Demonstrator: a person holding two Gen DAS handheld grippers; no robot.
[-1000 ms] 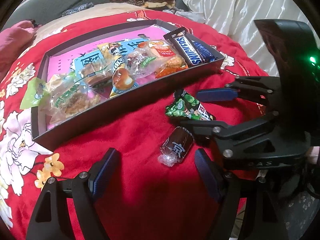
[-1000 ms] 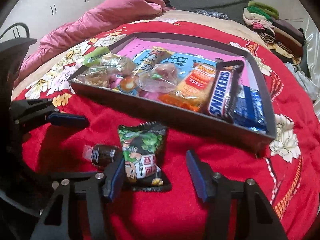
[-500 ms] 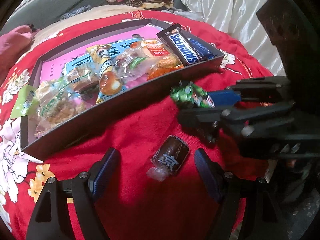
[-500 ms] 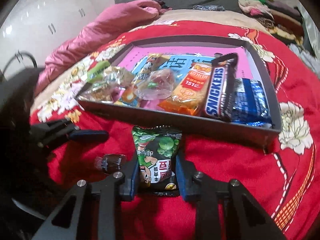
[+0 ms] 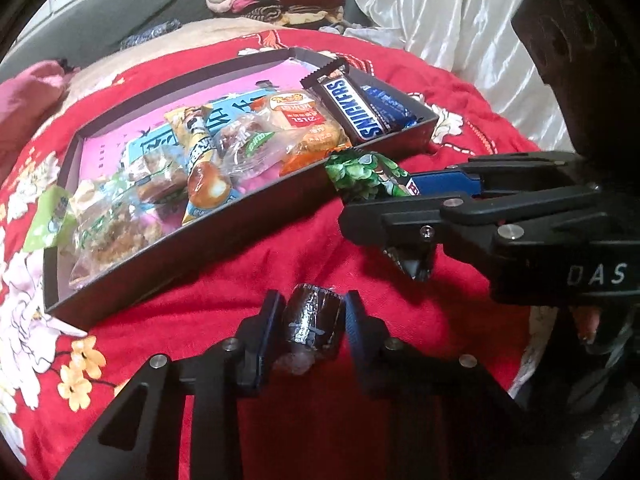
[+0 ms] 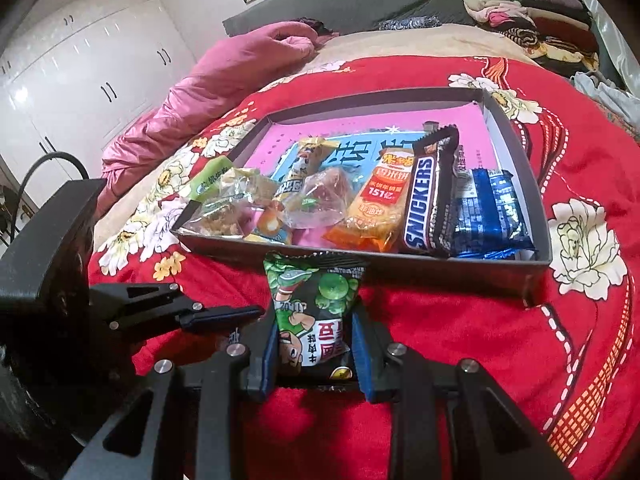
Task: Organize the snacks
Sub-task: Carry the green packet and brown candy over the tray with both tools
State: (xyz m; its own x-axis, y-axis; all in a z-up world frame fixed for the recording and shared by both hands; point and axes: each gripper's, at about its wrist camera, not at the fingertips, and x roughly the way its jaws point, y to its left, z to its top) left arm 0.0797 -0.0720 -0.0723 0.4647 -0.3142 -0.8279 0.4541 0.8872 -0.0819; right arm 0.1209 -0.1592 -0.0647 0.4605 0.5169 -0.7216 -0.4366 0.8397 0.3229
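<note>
A dark tray [image 5: 248, 216] [image 6: 460, 268] on the red bedspread holds several snacks, among them a Snickers bar [image 5: 352, 108] [image 6: 424, 204]. My left gripper [image 5: 312, 320] is shut on a small dark brown wrapped candy [image 5: 314, 322], just in front of the tray. My right gripper [image 6: 314, 344] is shut on a green pea snack packet [image 6: 314, 304], held lifted close to the tray's near wall. That packet [image 5: 366, 174] and the right gripper [image 5: 400, 196] also show in the left wrist view. The left gripper [image 6: 224, 316] shows at the left of the right wrist view.
The red floral bedspread [image 6: 500, 340] covers the bed. A pink quilt [image 6: 224, 68] lies at the back left. Folded clothes [image 6: 528, 16] are stacked at the back right. White curtain fabric [image 5: 460, 20] hangs beyond the bed.
My left gripper moved forward and shut on the brown candy. My right gripper shut on the green packet and lifted it up toward the tray's near wall.
</note>
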